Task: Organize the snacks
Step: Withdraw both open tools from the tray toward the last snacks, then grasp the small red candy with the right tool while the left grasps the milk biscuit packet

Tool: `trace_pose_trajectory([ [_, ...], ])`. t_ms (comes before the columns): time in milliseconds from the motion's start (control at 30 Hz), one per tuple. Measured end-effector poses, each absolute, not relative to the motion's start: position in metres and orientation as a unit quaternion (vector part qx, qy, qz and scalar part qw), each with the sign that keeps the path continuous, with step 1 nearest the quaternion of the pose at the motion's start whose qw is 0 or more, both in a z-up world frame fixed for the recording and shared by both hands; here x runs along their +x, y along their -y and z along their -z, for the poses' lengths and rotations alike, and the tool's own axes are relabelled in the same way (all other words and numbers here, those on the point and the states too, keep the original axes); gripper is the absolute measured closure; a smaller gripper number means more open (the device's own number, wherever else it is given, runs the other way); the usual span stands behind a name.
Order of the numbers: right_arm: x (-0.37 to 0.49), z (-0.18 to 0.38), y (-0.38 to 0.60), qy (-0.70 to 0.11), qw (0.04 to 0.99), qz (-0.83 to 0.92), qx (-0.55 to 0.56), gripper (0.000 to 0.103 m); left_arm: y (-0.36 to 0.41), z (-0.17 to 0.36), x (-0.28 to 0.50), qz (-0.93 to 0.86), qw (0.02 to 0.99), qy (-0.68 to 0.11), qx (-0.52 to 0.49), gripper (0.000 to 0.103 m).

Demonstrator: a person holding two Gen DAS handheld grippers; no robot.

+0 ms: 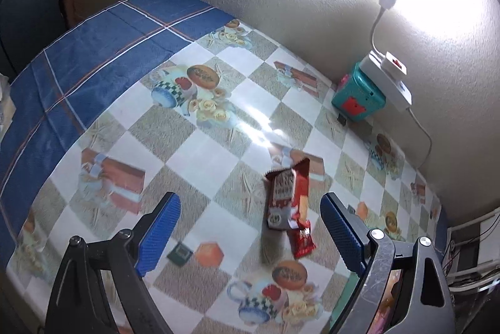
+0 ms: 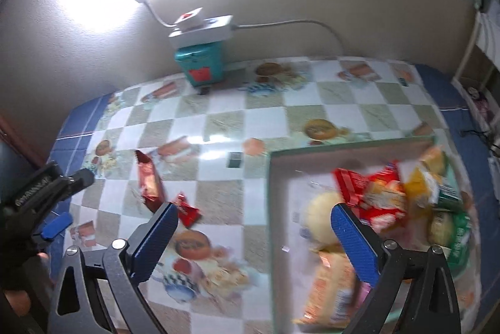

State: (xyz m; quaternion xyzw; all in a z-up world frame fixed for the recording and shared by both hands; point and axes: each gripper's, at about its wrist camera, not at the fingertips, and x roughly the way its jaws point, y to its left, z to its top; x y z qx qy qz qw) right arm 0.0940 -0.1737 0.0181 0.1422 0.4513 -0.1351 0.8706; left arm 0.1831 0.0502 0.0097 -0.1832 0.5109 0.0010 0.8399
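Note:
A long brown-red snack packet lies on the patterned tablecloth, with a small red packet just in front of it. My left gripper is open above the table, the packets between its fingers and nearer the right one. In the right wrist view the same long packet and small red packet lie left of a shallow box holding several snack bags. My right gripper is open and empty over the box's left wall. The left gripper shows at the far left there.
A teal box with a white power strip and lamp on top stands against the wall; its cable runs along the wall. A small dark square lies on the cloth. A blue cloth covers the table's left end.

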Motion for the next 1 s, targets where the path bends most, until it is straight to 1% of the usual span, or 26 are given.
trace_pose_trajectory([
  [133,0.114,-0.013,0.157,-0.448,0.878,0.116,0.121,0.004,-0.056,0.006,0.193,0.004,0.833,-0.518,-0.195,0.012],
  [233,0.126,-0.01,0.149,-0.447,0.882,0.098,0.111,0.01,-0.057,0.02,0.2,0.016,0.818,-0.536,-0.207,0.012],
  [300,0.135,-0.001,0.145,-0.454,0.88,0.087,0.104,0.017,-0.058,0.027,0.203,0.012,0.813,-0.544,-0.208,0.012],
  [367,0.143,0.014,0.142,-0.467,0.876,0.081,0.094,0.02,-0.057,0.034,0.205,0.013,0.812,-0.545,-0.208,0.012],
  [467,0.152,0.038,0.14,-0.489,0.865,0.08,0.085,0.029,-0.054,0.042,0.209,0.016,0.81,-0.547,-0.211,0.012],
  [667,0.151,0.068,0.133,-0.5,0.861,0.053,0.074,0.029,-0.047,0.054,0.216,0.047,0.802,-0.543,-0.245,0.012],
  [700,0.151,0.071,0.131,-0.501,0.861,0.05,0.07,0.031,-0.043,0.055,0.217,0.053,0.803,-0.542,-0.241,0.012],
  [833,0.153,0.078,0.124,-0.502,0.862,0.041,0.056,0.032,-0.033,0.058,0.218,0.06,0.803,-0.55,-0.223,0.012],
  [867,0.154,0.078,0.122,-0.503,0.862,0.04,0.052,0.033,-0.033,0.06,0.218,0.062,0.8,-0.554,-0.222,0.012],
  [900,0.155,0.079,0.121,-0.503,0.862,0.037,0.049,0.037,-0.032,0.062,0.218,0.062,0.796,-0.559,-0.222,0.012],
  [1000,0.16,0.081,0.114,-0.504,0.862,0.031,0.035,0.039,-0.032,0.064,0.218,0.061,0.794,-0.565,-0.217,0.012],
])
